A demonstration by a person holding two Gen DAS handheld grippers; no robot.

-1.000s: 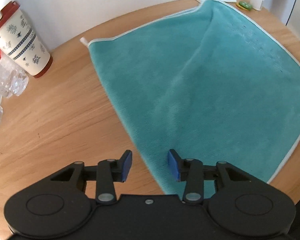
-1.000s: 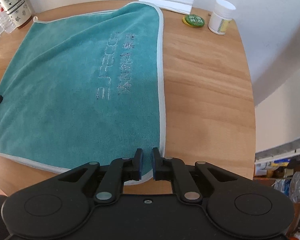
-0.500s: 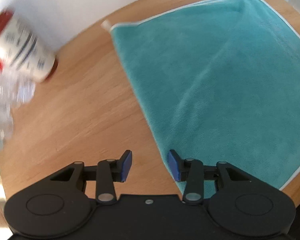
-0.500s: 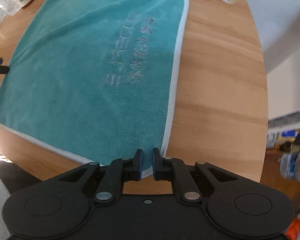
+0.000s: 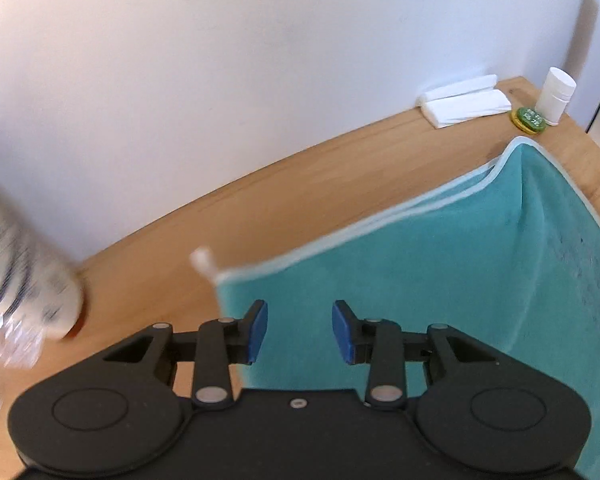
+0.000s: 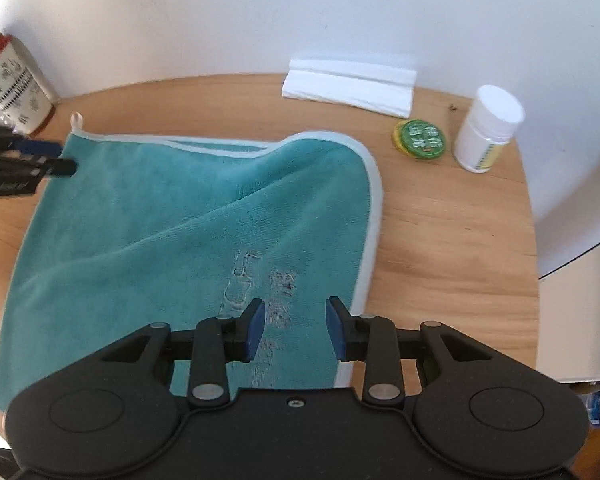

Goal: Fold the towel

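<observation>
Ahead of both sets of fingers the teal towel (image 6: 172, 240) lies folded over on the wooden table (image 6: 452, 240), its upper layer rumpled, with white-trimmed edges stacked along the far side. Only the right wrist view shows the embroidered lettering (image 6: 260, 300) just beyond its fingers, and the left gripper (image 6: 40, 158) reaching in at the towel's far left corner beside the small hanging loop (image 6: 76, 120). That view also gives the patterned cup (image 6: 16, 84) sharply, while the left wrist view smears it to a blur (image 5: 24, 272) left of its fingers. Both views show the folded white cloth (image 6: 348, 88), green tin (image 6: 420, 138) and white bottle (image 6: 486, 134) at the table's far right.

The left gripper (image 5: 300, 332) points across the towel's left edge toward the wall, fingers spread and holding nothing. The right gripper (image 6: 296, 330) sits over the towel near its right hem, fingers (image 6: 256, 328) likewise parted, with cloth below the gap but not pinched.

A second ago the towel lay open and flat, and the right fingers were clenched on its near right corner; that near edge now rests at the far edge, released. The left fingers were already spread then, beside the near left edge.
</observation>
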